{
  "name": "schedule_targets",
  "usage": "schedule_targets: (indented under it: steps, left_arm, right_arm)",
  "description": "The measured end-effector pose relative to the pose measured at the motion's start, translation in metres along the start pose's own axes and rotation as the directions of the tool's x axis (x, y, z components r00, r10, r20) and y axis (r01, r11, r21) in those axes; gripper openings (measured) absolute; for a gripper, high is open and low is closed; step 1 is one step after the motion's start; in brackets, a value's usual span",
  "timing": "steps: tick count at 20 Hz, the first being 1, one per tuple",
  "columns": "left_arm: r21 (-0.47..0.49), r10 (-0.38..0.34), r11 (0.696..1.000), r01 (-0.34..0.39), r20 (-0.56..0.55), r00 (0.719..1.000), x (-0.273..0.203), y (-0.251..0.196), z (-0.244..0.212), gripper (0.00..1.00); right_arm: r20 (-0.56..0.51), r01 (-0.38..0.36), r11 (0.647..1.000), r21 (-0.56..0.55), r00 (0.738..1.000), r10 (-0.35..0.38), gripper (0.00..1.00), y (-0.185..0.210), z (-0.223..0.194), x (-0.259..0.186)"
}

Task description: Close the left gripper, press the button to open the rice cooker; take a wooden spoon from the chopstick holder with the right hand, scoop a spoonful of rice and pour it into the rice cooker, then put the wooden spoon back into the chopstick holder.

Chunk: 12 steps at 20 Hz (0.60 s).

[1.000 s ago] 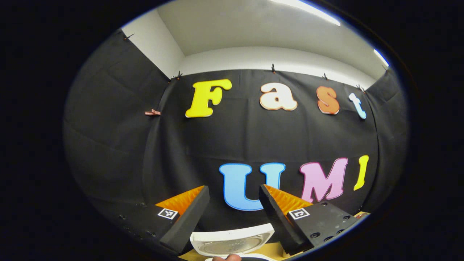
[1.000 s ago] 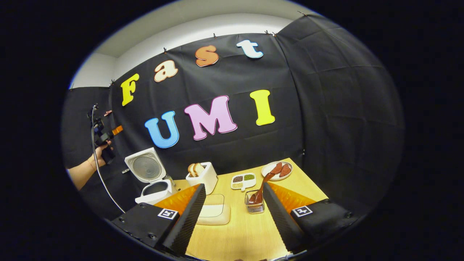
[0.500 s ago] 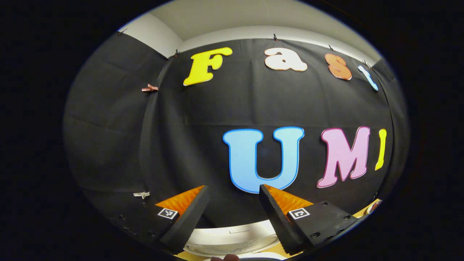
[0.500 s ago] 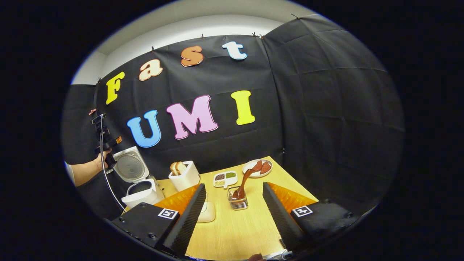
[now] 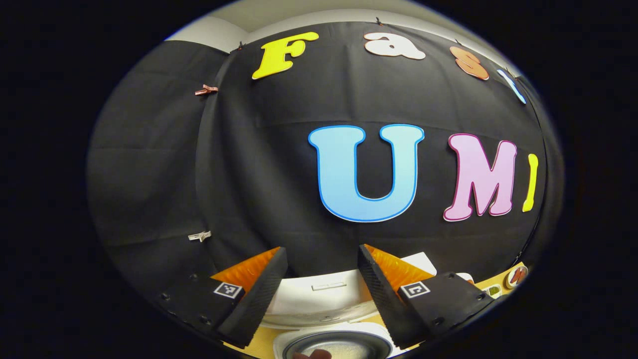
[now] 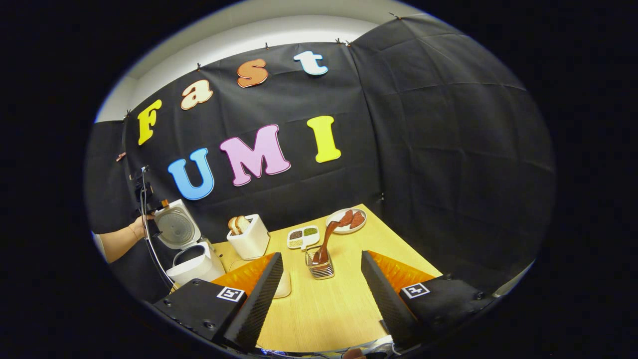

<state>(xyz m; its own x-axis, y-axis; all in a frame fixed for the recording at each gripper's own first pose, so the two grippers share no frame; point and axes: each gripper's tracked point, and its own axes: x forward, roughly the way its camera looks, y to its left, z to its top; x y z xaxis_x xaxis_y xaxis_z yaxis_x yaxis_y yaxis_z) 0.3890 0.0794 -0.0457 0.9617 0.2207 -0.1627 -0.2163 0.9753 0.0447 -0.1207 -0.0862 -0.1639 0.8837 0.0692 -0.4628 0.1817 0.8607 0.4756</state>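
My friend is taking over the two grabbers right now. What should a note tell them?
Left gripper: open, empty, above the rice cooker.
Right gripper: open, empty, above the table, facing the chopstick holder.
Done: cooker lid is up.
The wooden spoon stands in the holder, untouched. A divided dish of grains sits behind it.
Left: take the spoon, scoop rice, pour it into the cooker, return the spoon.

My table [image 6: 339, 304] carries: open rice cooker [image 6: 192, 262], toaster [image 6: 250, 238], divided dish [image 6: 302, 237], plate [image 6: 346, 221], chopstick holder [image 6: 320, 266] with wooden spoon [image 6: 326, 239], flat tray [image 6: 283, 285].
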Motion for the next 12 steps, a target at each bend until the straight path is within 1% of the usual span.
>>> schedule_targets:
  steps: [6, 9, 12]
  left_arm:
    - [-0.031, -0.044, 0.999, 0.04, -0.106, 0.993, -0.066, -0.018, -0.036, 0.99]
    - [-0.061, -0.066, 0.996, 0.057, -0.164, 0.984, -0.096, -0.027, -0.068, 0.99]
    - [-0.065, -0.073, 0.996, 0.061, -0.194, 0.978, -0.119, -0.037, -0.095, 0.99]
  right_arm:
    - [-0.04, -0.066, 0.998, -0.005, 0.997, 0.065, 0.98, 0.005, -0.007, 0.003]
    - [-0.052, -0.08, 0.997, 0.002, 0.995, 0.08, 0.98, 0.001, -0.005, 0.004]
    - [-0.058, -0.086, 0.996, -0.001, 0.995, 0.086, 0.98, -0.004, -0.005, 0.004]
